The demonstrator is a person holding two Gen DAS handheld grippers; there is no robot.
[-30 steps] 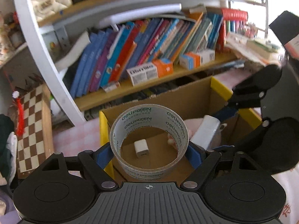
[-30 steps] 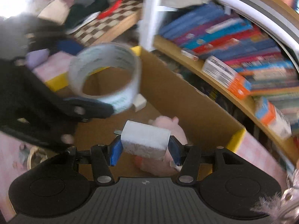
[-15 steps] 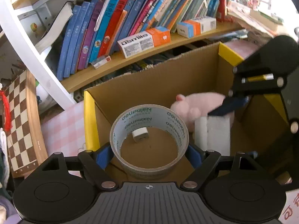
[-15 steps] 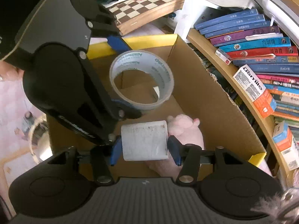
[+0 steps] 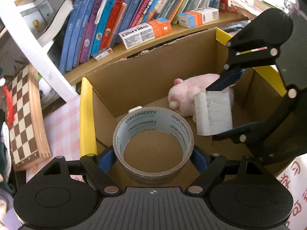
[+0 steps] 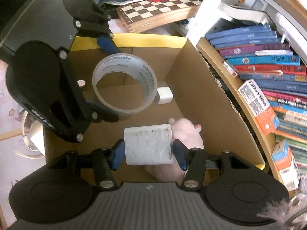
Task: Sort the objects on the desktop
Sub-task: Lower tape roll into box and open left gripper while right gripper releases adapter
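Observation:
An open cardboard box with yellow-taped rims sits below both grippers. My left gripper is shut on a roll of clear tape, held over the left part of the box; the right wrist view also shows this roll of tape. My right gripper is shut on a white rectangular block, just right of the tape. On the floor of the box lie a pink plush toy and a small white cube, the cube partly hidden behind the tape.
A bookshelf full of books stands close behind the box, with an orange-and-white carton on its ledge. A wooden chessboard lies to the left on a pink checked cloth.
Both grippers have moved forward and down over the box, still holding their objects. The tape and the block now hang within the box opening, close beside each other.

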